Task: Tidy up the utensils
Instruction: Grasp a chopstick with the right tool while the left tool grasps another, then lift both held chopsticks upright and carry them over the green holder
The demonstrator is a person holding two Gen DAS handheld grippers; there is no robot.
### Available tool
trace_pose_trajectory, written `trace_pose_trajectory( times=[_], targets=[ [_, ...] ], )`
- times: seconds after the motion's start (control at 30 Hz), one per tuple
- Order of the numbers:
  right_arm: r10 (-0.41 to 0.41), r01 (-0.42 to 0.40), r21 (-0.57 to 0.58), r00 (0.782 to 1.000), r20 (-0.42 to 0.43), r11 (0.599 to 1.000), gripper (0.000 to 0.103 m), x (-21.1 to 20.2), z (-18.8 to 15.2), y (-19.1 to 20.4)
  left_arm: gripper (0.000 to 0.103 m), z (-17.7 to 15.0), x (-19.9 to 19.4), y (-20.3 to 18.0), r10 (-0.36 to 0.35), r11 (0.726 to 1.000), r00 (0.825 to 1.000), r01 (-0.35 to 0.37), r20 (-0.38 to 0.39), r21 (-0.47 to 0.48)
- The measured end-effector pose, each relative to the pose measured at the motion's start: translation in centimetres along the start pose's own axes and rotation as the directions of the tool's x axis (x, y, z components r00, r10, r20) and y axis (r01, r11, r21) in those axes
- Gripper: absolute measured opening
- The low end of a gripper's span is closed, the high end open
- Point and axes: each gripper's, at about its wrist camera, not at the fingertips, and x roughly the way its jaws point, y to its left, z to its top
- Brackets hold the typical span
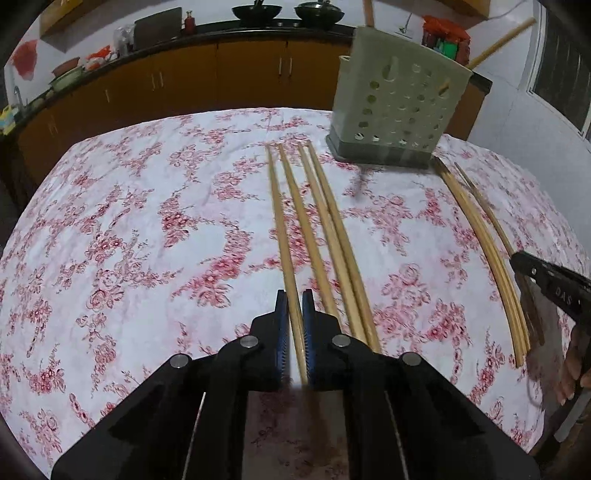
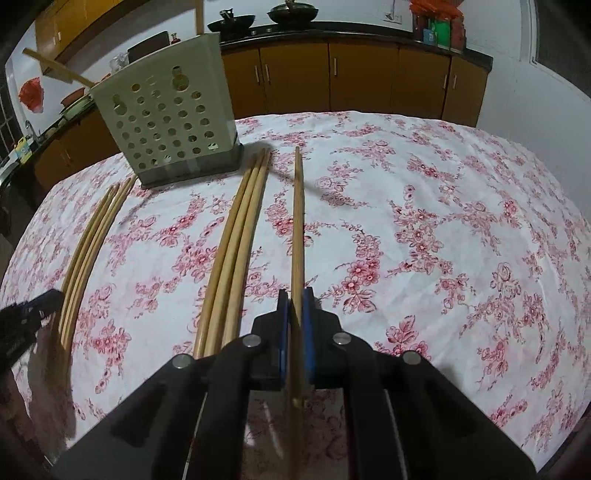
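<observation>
Chopsticks point(image 1: 291, 236) on cloth — seven; perforated holder point(image 1: 397, 107) — one; woks point(image 1: 256, 12) — two

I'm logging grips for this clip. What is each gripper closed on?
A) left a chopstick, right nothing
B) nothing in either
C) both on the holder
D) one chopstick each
D: the left gripper pinches one chopstick between its blue pads; the right gripper pinches another chopstick.

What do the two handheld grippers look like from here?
Both match: the left gripper and right gripper have glossy black angular linkage arms with round silver pivot pins and blue ribbed pads. Seen from the left wrist view, the right one carries pale embossed lettering on its black body.
</observation>
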Motion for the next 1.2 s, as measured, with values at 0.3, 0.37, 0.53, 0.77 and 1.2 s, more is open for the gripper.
trace_pose_trajectory(
  times=[0.3, 0.37, 0.53, 0.77, 1.2],
  targets=[
    [-0.064, 0.064, 0.013, 0.997, 0.041, 0.998, 0.008, 1.0, 1.3, -0.8, 0.008, 1.1, 0.7, 3.0, 0.06, 0.997, 0.998, -0.058, 0.03, -0.053],
    [-0.068, 0.067, 0.028, 0.997, 0.047, 0.997, 0.009, 1.1, 1.4, -1.5, 0.008, 1.1, 0.6, 3.0, 0.061, 0.997, 0.997, -0.059, 0.037, -0.05],
    [-0.061, 0.06, 0.037, 0.997, 0.046, 0.998, 0.009, 1.2, 1.5, -1.7, 0.008, 1.1, 0.6, 3.1, 0.055, 0.997, 0.998, -0.053, 0.037, -0.057],
    [-0.056, 0.054, 0.041, 0.997, 0.045, 0.998, 0.009, 1.3, 1.5, -1.7, 0.008, 1.0, 0.6, 3.3, 0.045, 0.997, 0.998, -0.043, 0.038, -0.066],
    [-0.062, 0.06, 0.036, 0.997, 0.044, 0.998, 0.009, 1.3, 1.5, -1.7, 0.008, 0.9, 0.5, 3.5, 0.034, 0.996, 0.999, -0.03, 0.04, -0.078]
  ],
)
